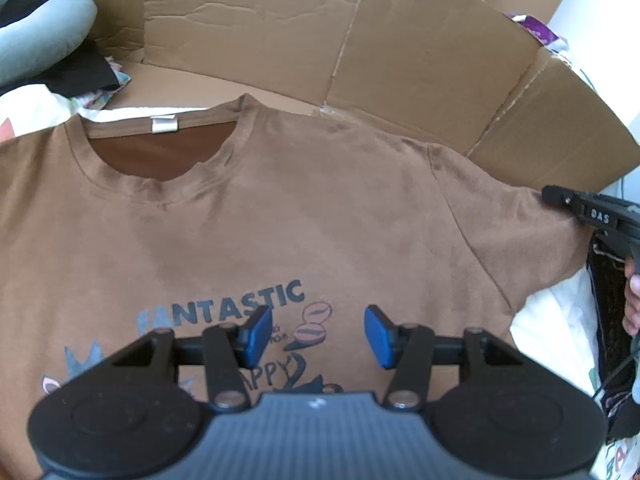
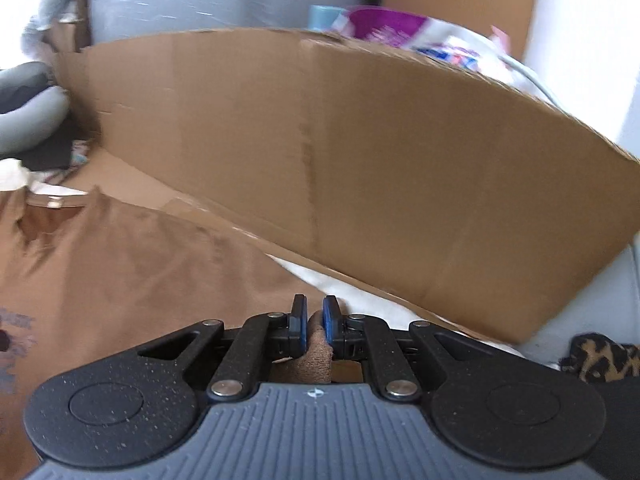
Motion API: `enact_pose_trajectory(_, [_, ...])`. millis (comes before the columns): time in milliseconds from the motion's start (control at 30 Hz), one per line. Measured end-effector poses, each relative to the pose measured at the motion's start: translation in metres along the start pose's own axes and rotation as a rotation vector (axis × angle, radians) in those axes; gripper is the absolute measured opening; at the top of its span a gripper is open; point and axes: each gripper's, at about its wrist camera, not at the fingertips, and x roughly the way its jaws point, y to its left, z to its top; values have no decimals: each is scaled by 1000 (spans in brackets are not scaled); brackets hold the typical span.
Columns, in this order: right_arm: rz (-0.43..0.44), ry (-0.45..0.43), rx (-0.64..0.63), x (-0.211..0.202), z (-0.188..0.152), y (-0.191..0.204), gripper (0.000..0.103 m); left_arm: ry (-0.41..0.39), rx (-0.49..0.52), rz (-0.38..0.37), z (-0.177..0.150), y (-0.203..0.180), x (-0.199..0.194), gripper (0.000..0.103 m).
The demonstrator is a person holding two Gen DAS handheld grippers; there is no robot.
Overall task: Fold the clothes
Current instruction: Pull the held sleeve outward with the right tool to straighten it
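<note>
Brown: 1 T-shirt [image 1: 280, 208] spread flat, 2 claws – left claw [image 1: 316, 336] spread above it, right claw [image 2: 315, 326] pinching sleeve.

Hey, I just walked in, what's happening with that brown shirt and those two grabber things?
A person is folding a brown T-shirt that lies face up, its print showing, in front of a cardboard sheet. The right gripper is shut on the end of one sleeve, with a tuft of brown fabric pinched between its blue pads. The left gripper hangs open above the chest print, holding nothing. No fold shows yet.
</note>
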Motion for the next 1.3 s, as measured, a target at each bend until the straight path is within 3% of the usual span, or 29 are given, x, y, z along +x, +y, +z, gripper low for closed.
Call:
enact_pose_trajectory(200, [107,-16,-37,-6,2,38,7,0,-7,-2,1,-1,1,54])
enact_pose_trajectory(433, [222,49,-63,0,-11,82,12,0,-23,3,0,3,0,54])
enact_pose_trajectory(500, [251,54,-54,-2,-14,87,20,0,-27,4,-1,5,0,54])
enact_pose_trajectory(533, [261,52,-45,-5,-16,88,30,0,-28,5,-1,6,0,54])
enact_pose_trajectory(633, [279,42,-10,-15,-16,81,31,-1,-35,6,-1,8,-1,54])
enact_pose_trajectory(767, [254,18,24,-27,-14,65,31,-5,-39,4,0,10,-1,54])
enact_pose_trajectory(1067, [109,16,15,-30,-19,21,31,-5,-45,8,1,13,-1,54])
enact_pose_trajectory(1300, [103,58,22,-10,-30,14,36,3,-35,6,0,10,2,54])
